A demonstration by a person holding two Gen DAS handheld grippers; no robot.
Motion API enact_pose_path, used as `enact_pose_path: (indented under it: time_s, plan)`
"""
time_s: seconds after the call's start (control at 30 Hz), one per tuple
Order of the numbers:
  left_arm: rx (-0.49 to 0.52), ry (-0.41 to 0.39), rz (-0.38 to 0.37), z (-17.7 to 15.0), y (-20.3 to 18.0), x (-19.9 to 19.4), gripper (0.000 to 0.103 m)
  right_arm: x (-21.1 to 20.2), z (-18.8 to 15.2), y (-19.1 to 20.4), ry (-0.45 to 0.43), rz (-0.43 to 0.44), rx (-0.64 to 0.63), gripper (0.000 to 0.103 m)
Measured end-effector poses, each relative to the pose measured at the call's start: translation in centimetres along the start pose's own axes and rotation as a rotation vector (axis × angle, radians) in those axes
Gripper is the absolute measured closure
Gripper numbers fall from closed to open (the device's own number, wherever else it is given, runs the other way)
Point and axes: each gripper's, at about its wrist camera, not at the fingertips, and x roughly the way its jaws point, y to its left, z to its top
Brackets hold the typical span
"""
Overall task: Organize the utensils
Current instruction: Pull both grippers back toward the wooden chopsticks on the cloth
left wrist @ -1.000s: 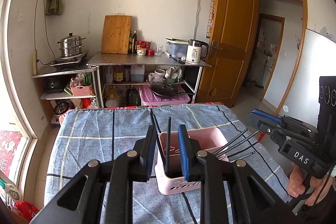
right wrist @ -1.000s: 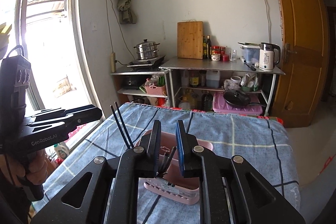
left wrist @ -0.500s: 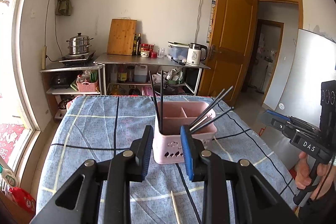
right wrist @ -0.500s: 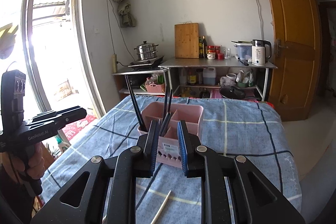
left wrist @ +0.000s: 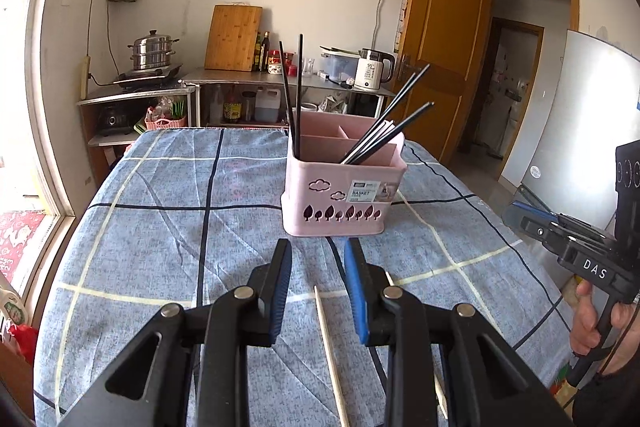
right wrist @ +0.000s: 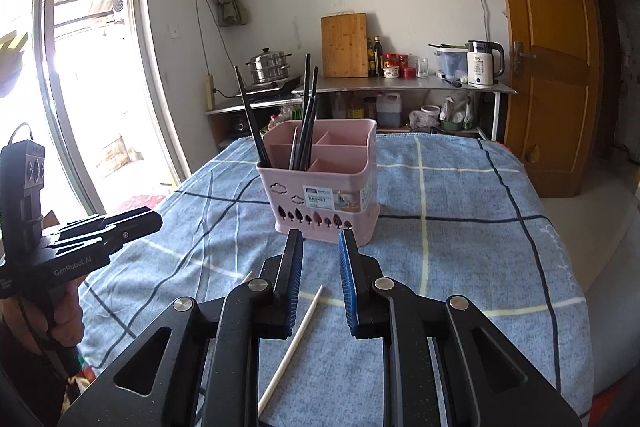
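1. Both tools sit low over the blue checked cloth [left wrist: 160, 227] on the counter, short of the pink basket [left wrist: 344, 195].
2. Left tool [left wrist: 318, 259]: jaws apart, nothing between them. A pale chopstick [left wrist: 328, 347] lies on the cloth right under the gap, so I'd judge that as the next pick.
3. Right tool [right wrist: 320, 247]: also parted and empty. In its view a pale chopstick [right wrist: 292, 343] lies in line with its gap; I cannot tell whether it is the same stick the left tool is lined up on.
4. The basket stands upright mid-counter, dividers showing. Black chopsticks [left wrist: 296, 95] stand nearly upright in its left corner; a second bundle of black chopsticks [left wrist: 384, 123] leans out to the right from another compartment. Sorting by compartment keeps the sets apart, which looks like the point here.
5. Against a second ago: both tools were up at the basket rim, the left one closed around a black stick in the compartment. Now they have backed off and dropped, the basket is further ahead, and the pale stick has come into view.
6. Pale sticks are still loose on the cloth, so there is work left.
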Motion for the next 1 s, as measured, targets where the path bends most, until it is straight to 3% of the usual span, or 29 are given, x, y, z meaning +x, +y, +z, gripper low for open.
enact_pose_path:
  time_s: [0.37, 0.83, 1.0]
  plan:
    - [0.016, 0.122, 0.008, -2.9, -1.0, 3.8, 0.075, 2.9, -2.2, -0.3, 0.083, 0.006, 0.017, 0.084]
    - [0.025, 0.337, 0.038, -5.1, -1.1, 11.3, 0.075, 10.1, -4.6, 0.2, 0.283, 0.005, 0.025, 0.084]
    - [0.045, 0.344, 0.050, -5.1, -1.5, 12.0, 0.075, 12.2, -5.0, 0.3, 0.334, -0.019, 0.020, 0.084]
